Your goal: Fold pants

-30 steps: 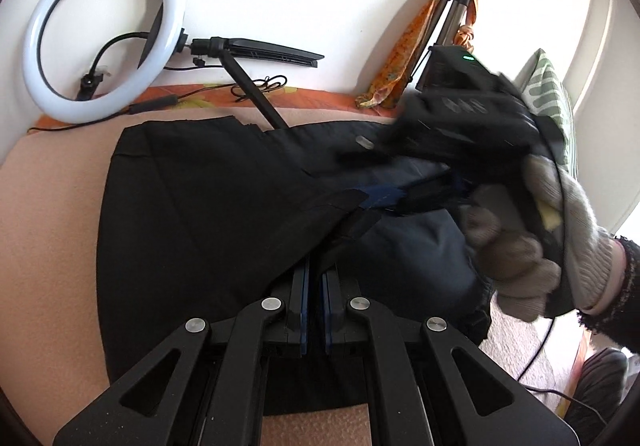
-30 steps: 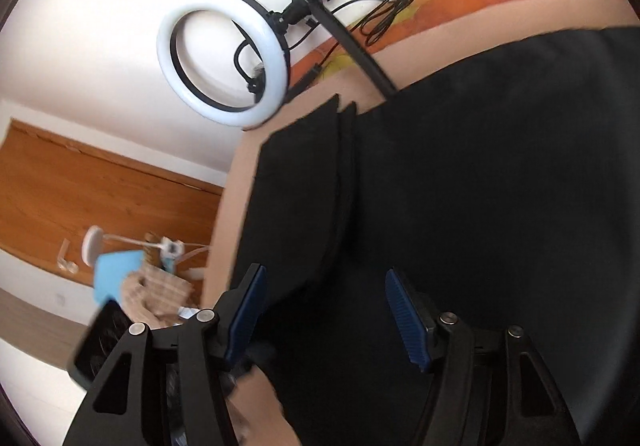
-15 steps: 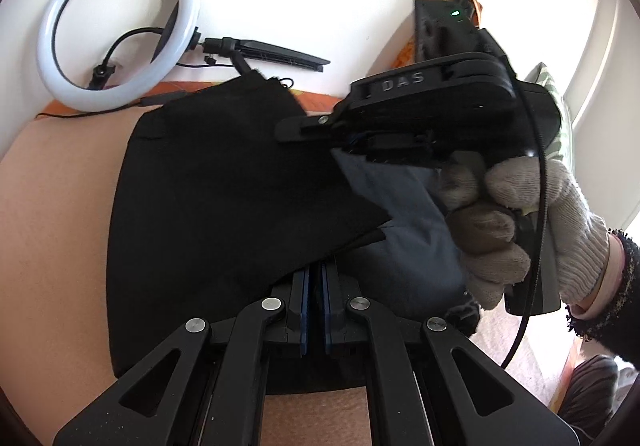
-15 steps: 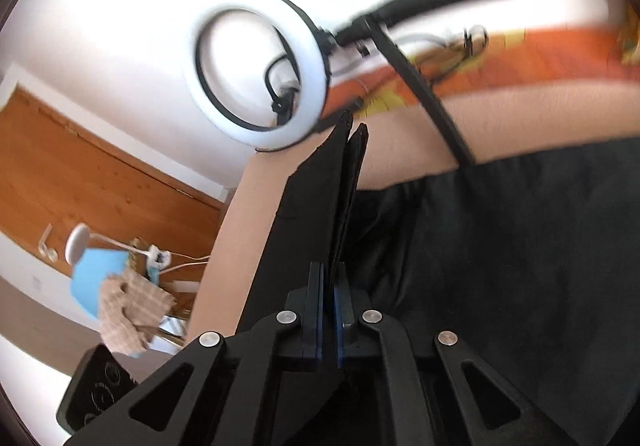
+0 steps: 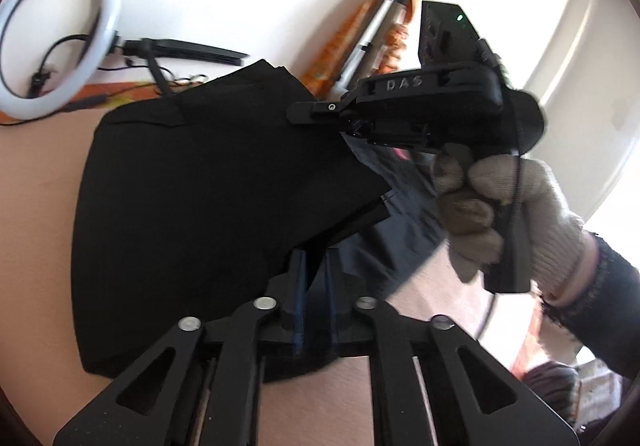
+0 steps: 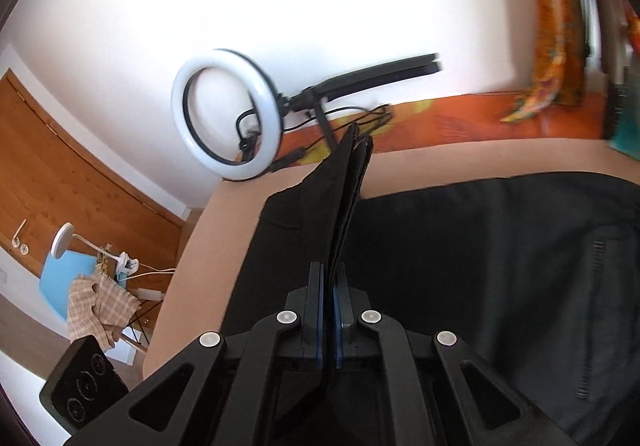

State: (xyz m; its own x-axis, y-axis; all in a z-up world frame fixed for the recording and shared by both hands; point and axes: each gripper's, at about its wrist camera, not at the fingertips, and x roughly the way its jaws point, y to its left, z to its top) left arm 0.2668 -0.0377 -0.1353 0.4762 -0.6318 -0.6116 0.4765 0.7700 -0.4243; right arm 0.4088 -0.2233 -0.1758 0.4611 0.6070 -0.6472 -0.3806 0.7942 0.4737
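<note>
1. Clearly legible: "DAS" raised on the right gripper (image 5: pixel 320 111) body, seen from left wrist view.
2. Black pants (image 5: pixel 208 182) spread on a peach-covered bed (image 5: pixel 36 206); white wall, ring light (image 5: pixel 52 34) behind.
3. Right gripper (image 6: pixel 329 278) clenched on a lifted pants edge.
4. Left gripper (image 5: pixel 314 270) jaws opening, fabric between the pads.
5. Right wrist view only: wooden door (image 6: pixel 60 174), blue chair (image 6: pixel 60 278). Left wrist view only: gloved hand (image 5: pixel 504 218).
</note>
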